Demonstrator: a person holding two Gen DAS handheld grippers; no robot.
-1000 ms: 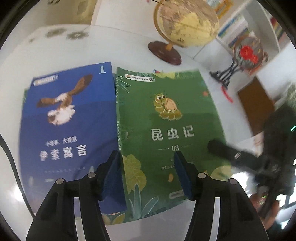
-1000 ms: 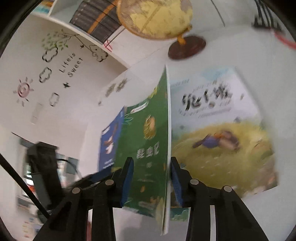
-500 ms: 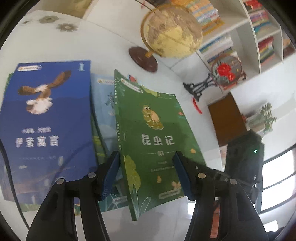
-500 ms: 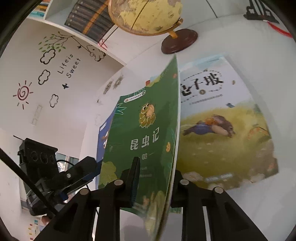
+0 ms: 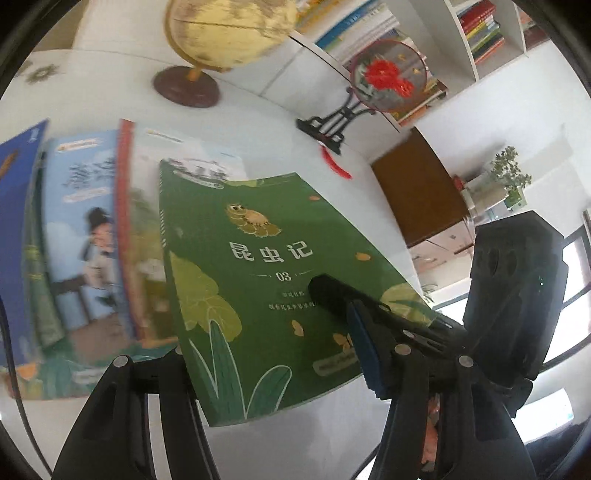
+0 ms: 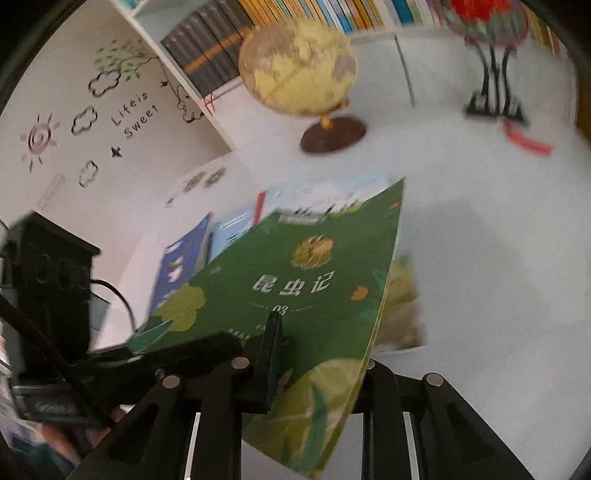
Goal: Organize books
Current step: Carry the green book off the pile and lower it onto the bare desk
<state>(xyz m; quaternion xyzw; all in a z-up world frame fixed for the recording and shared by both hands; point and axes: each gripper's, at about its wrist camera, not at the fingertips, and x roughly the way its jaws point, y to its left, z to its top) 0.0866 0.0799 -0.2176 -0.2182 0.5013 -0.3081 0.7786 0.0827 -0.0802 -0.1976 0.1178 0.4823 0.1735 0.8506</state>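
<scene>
The green book (image 5: 258,280) with the caterpillar cover is lifted off the white table (image 5: 258,110) and tilted. My right gripper (image 6: 317,369) is shut on its lower edge; in the left wrist view its finger (image 5: 332,295) lies on the cover. The book (image 6: 314,288) fills the middle of the right wrist view. My left gripper (image 5: 273,362) is open, its jaws on either side of the book's near edge. More books lie flat on the left: a light blue one (image 5: 81,221), a red-spined one (image 5: 144,236) and a dark blue one (image 5: 14,221).
A globe (image 5: 221,33) on a brown base stands at the back of the table, with a round red-flower ornament (image 5: 384,77) on a black stand to its right. Bookshelves (image 6: 295,14) line the wall behind. A brown chair (image 5: 417,192) stands past the table's right edge.
The right gripper has lifted the green book higher and carried it right, off the pile. The left gripper has swung right with it, so the flat books now lie at the left.
</scene>
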